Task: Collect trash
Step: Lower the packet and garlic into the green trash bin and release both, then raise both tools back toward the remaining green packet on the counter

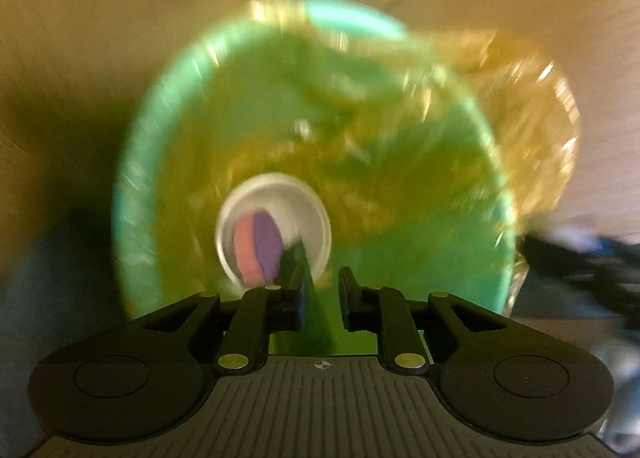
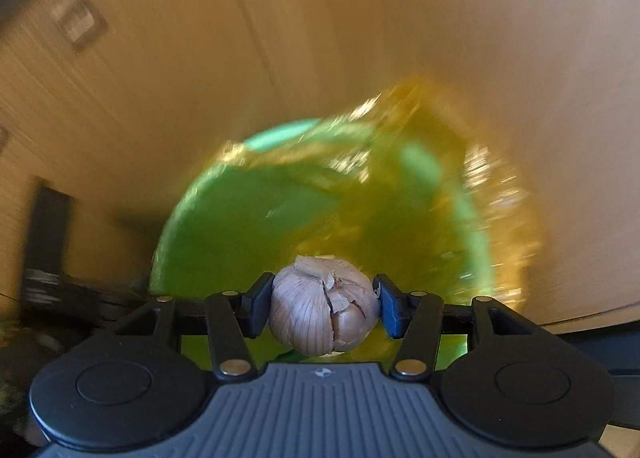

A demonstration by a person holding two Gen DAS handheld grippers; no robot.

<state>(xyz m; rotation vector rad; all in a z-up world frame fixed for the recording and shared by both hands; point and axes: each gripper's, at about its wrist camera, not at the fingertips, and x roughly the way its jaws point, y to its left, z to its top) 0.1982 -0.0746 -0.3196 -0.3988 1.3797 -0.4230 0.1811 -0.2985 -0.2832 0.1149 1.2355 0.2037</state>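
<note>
A green bin lined with a yellow plastic bag fills the left wrist view, seen from above and blurred. Inside it lies a white cup with a pink and purple item in it. My left gripper stands open just above, green showing through the narrow gap between its pads; the cup's rim lies beyond the left fingertip. In the right wrist view my right gripper is shut on a garlic bulb, pale and papery, over the same bin and bag.
The bin stands on a tan wood-grain floor. A dark, blurred object lies right of the bin in the left wrist view. Dark furniture shapes stand left of the bin in the right wrist view.
</note>
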